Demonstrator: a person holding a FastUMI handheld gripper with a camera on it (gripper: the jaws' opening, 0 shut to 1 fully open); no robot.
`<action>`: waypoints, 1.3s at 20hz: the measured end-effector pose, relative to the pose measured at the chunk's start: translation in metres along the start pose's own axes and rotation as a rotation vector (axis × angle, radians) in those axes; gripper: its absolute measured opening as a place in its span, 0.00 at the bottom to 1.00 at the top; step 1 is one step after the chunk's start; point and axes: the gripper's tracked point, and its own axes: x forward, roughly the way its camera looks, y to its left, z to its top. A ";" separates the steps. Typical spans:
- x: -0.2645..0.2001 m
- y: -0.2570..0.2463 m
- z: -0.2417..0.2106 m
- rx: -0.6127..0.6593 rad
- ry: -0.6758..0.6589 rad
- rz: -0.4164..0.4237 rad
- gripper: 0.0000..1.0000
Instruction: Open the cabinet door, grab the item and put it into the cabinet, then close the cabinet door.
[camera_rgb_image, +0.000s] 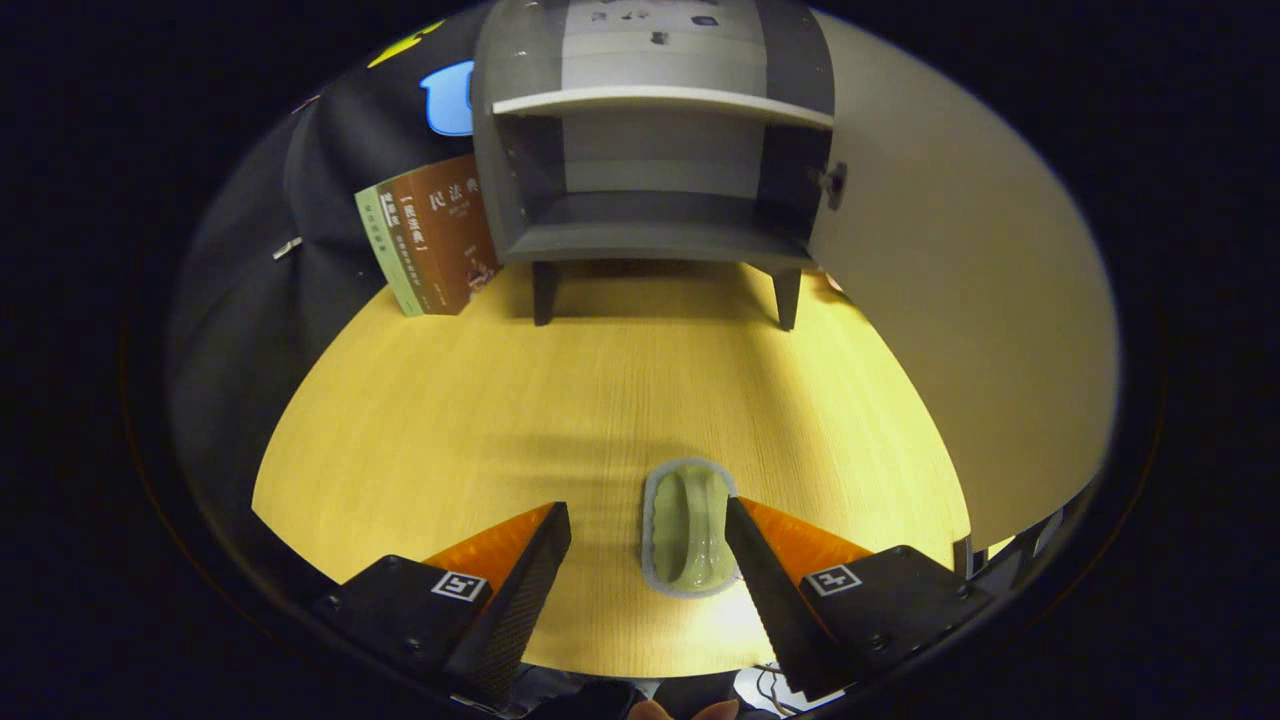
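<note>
Brown and green books lean well beyond the jaws, leftward, beside the cabinet, whose door hangs wide open. On the table the gripper holds its jaws apart; the pale green item lies between them, touching the right one, long axis pointing toward the cabinet.

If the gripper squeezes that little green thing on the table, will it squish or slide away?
The green item looks glossy, so it may be a bit slippery. It lies flat on the table, so it probably won't roll or tip. The gripper is open, its right finger against the item; whether it squishes can't be told yet.
</note>
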 end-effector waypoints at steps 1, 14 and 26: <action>0.009 -0.005 -0.003 -0.007 0.011 -0.015 0.99; 0.061 -0.039 -0.021 -0.077 0.043 -0.129 0.20; -0.063 -0.028 0.115 0.053 -0.150 -0.048 0.14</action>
